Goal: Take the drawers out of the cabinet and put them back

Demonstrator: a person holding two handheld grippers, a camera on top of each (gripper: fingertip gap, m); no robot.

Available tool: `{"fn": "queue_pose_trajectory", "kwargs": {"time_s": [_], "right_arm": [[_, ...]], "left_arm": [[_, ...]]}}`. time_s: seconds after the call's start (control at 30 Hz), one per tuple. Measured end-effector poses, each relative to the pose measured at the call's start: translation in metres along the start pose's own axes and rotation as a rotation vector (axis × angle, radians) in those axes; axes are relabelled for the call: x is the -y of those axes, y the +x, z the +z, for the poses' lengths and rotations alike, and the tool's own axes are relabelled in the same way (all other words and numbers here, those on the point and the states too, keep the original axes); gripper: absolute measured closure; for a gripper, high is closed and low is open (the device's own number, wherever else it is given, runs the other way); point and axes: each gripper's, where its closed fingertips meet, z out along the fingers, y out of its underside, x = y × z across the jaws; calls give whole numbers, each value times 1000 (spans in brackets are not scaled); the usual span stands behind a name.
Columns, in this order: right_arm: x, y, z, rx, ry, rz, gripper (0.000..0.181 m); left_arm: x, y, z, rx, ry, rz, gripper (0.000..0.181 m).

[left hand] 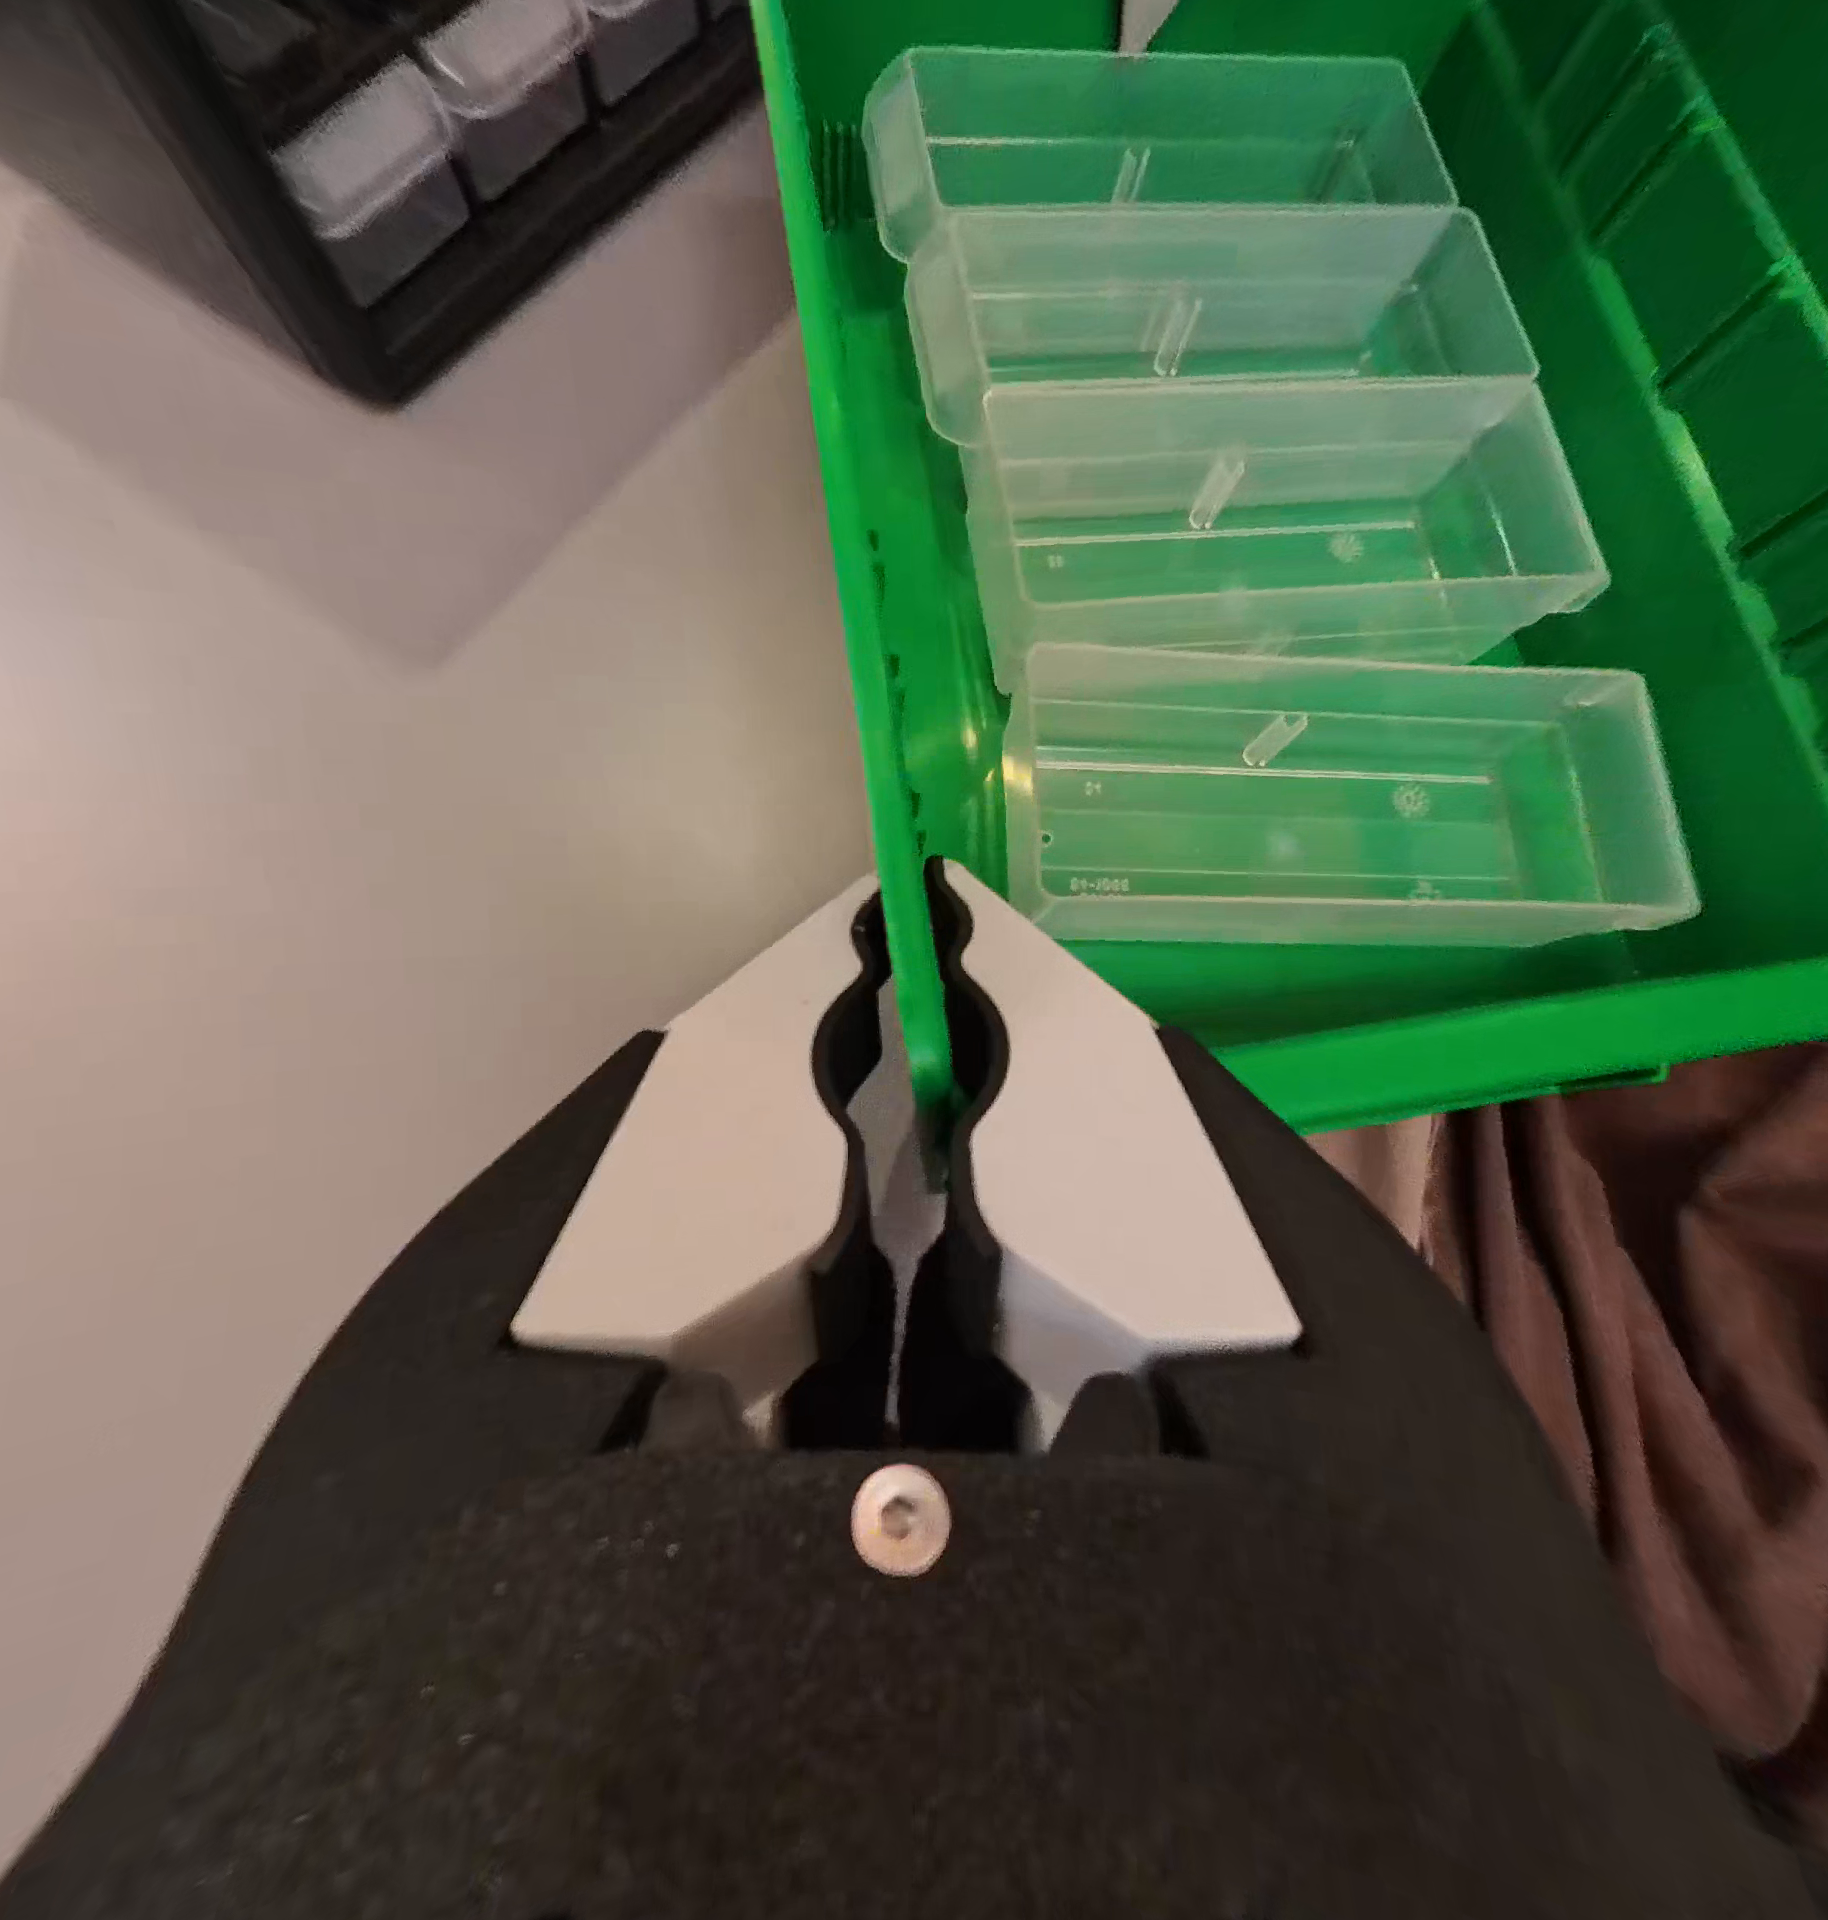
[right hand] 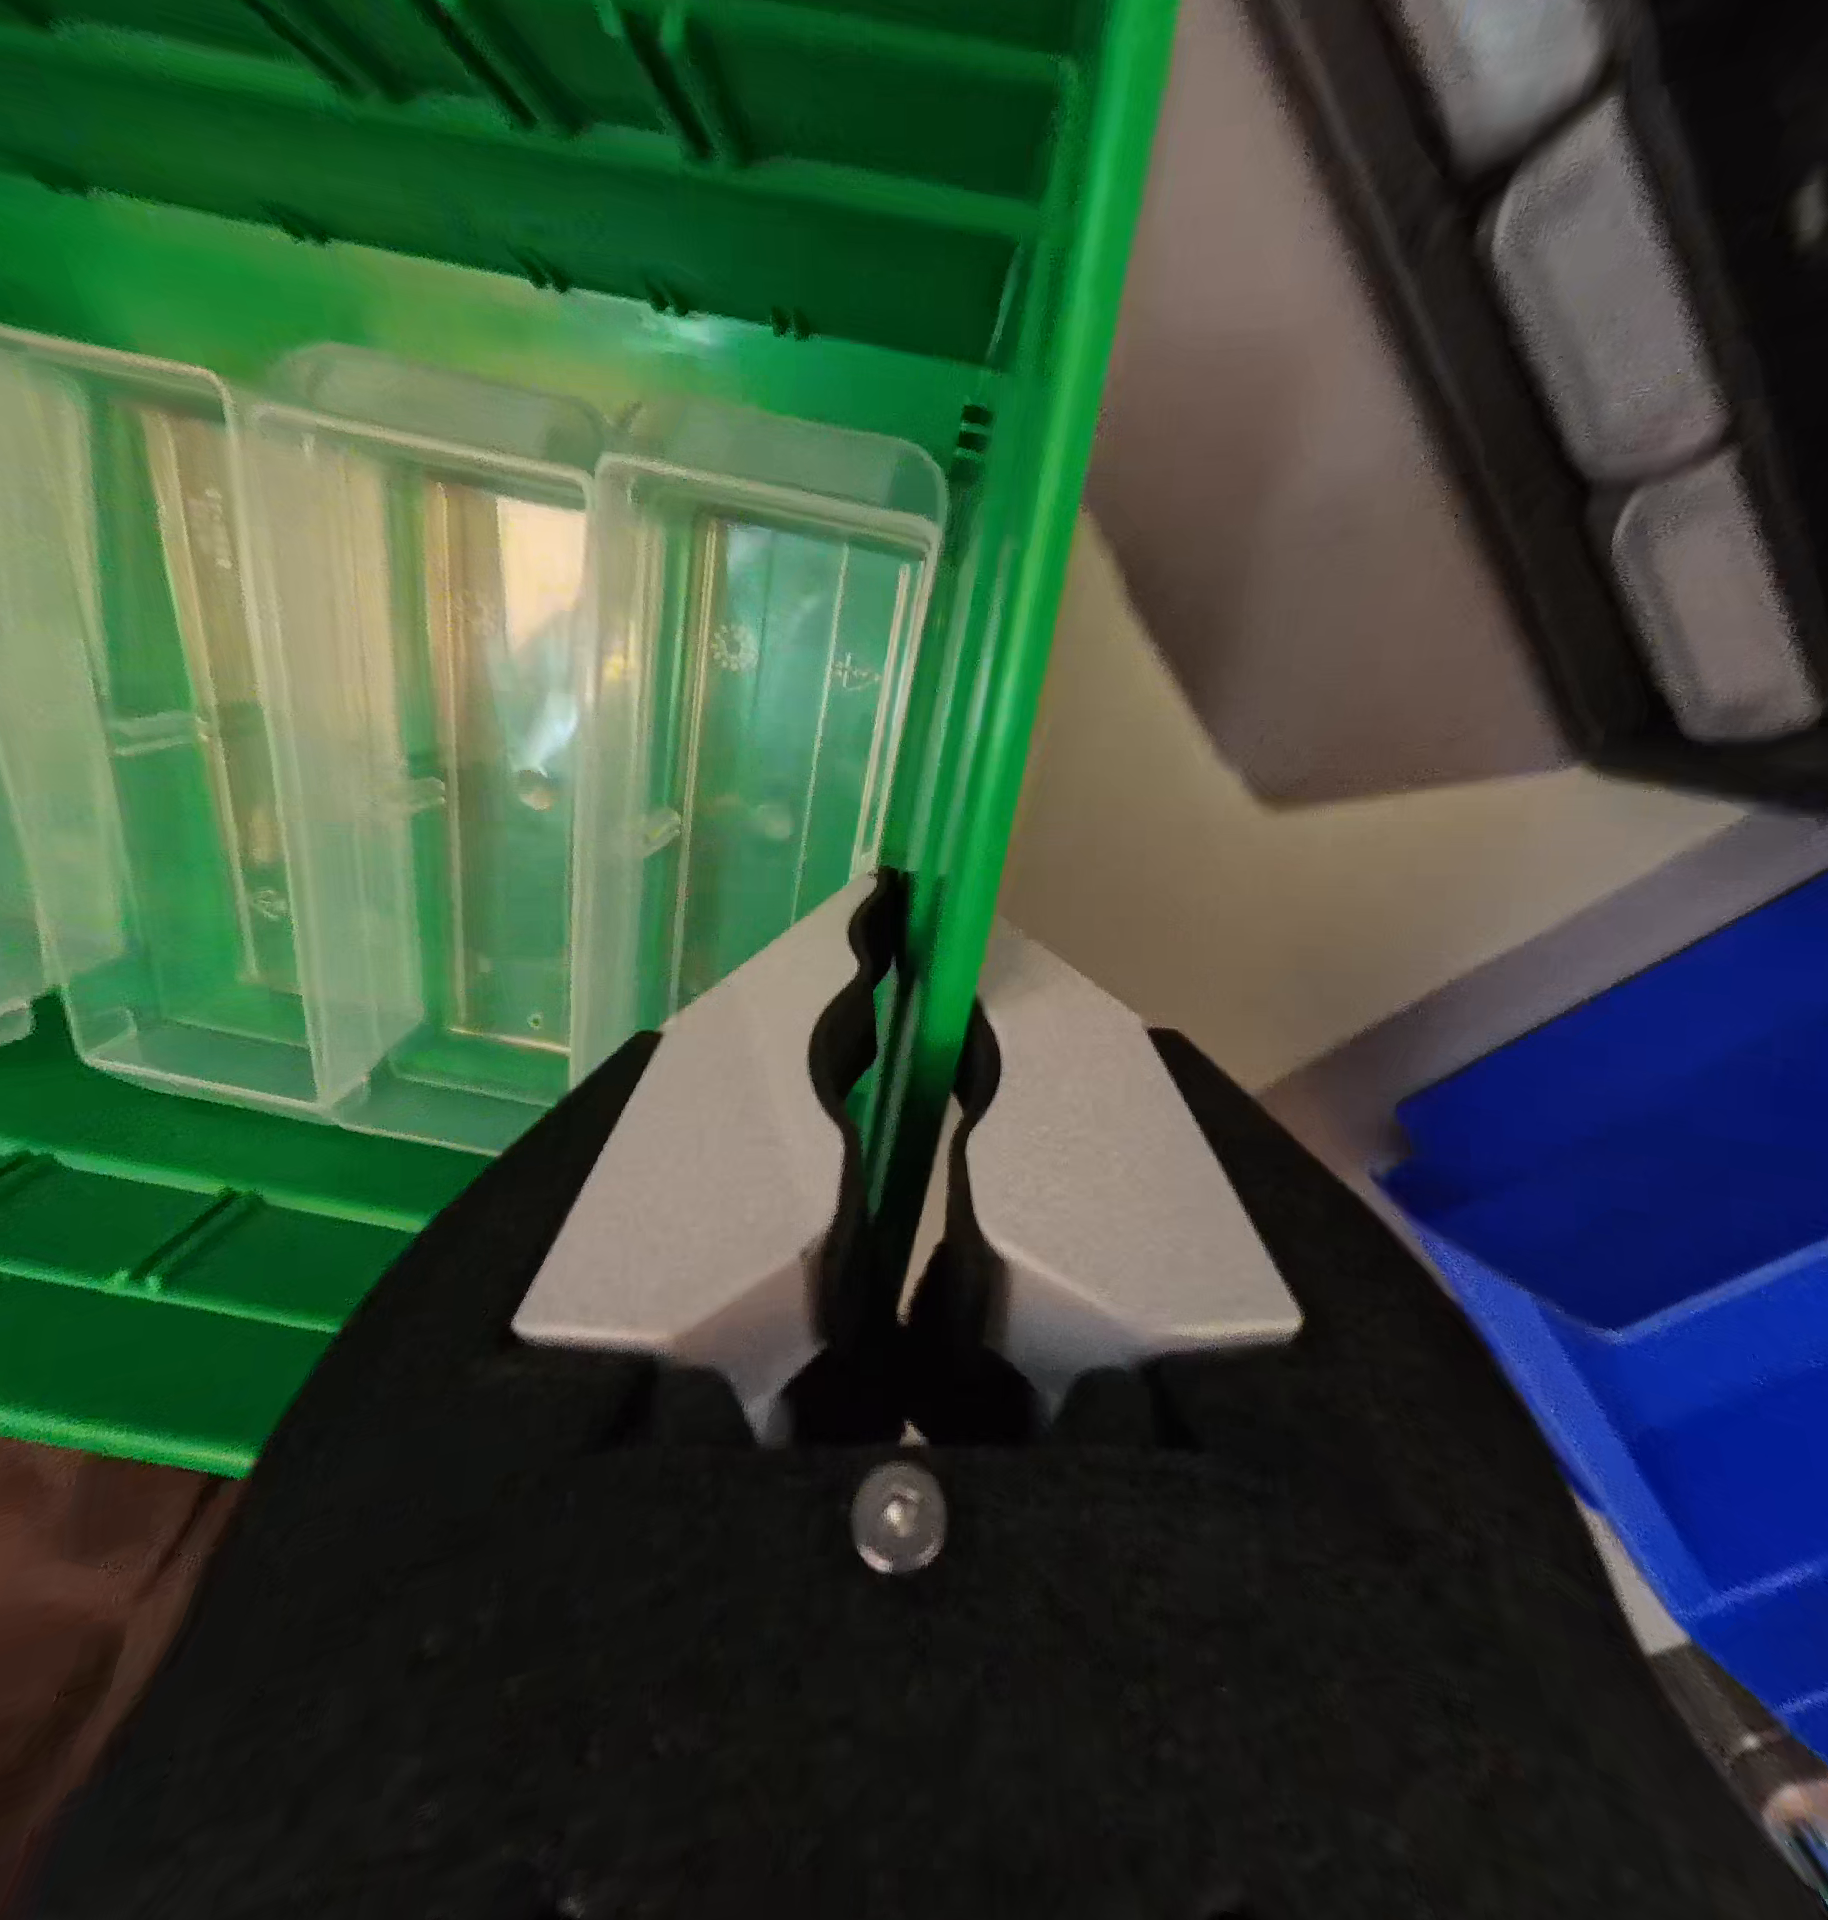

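1. Fingers of my left gripper (left hand: 915, 914) are pinched on the thin side wall of the green bin (left hand: 1512, 1023), near its corner, as the left wrist view shows. Four clear plastic drawers (left hand: 1294, 509) lie side by side in the bin, open side up and empty. I judge them light, stiff, thin-walled and slick, best taken by a long wall or the front lip.
2. In that same view the black cabinet (left hand: 370, 239) stands well apart on the pale tabletop (left hand: 318, 779), with frosted drawer fronts in its slots. Brown cloth (left hand: 1668, 1403) hangs below the bin's near edge.
3. Turning to the right wrist view, my right gripper (right hand: 925, 914) is clamped on another wall of the green bin (right hand: 1045, 520), one finger (right hand: 744, 1122) inside and one outside. The drawers (right hand: 764, 675) are blurred; one sits just beside the gripped wall.
4. The cabinet (right hand: 1668, 416) looms near on the right, and a blue bin (right hand: 1668, 1247) sits below it. I judge the room between them tight, so the green bin should stay level or the drawers will slide.
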Motion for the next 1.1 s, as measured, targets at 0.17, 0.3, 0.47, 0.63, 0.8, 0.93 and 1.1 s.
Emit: {"fn": "queue_pose_trajectory", "kwargs": {"time_s": [0.17,0.3,0.47,0.63,0.8,0.93,1.1], "right_arm": [[93,-47,-10,-15,33,-170,179],[186,-73,2,-39,8,-314,179],[293,-77,30,3,-56,-537,179],[354,-39,57,16,-165,-750,178],[395,10,83,39,-208,-751,179],[409,32,106,71,-237,-732,179],[417,35,131,74,-247,-737,177]], "left_arm": [[-24,-40,-77,129,92,-122,180],[-58,-75,-125,255,175,-276,178],[-85,-115,-146,436,238,-473,178],[-76,-165,-129,568,224,-587,178],[-59,-208,-91,594,207,-643,178],[-55,-232,-72,612,163,-651,178],[-68,-246,-62,604,138,-697,179]]}}
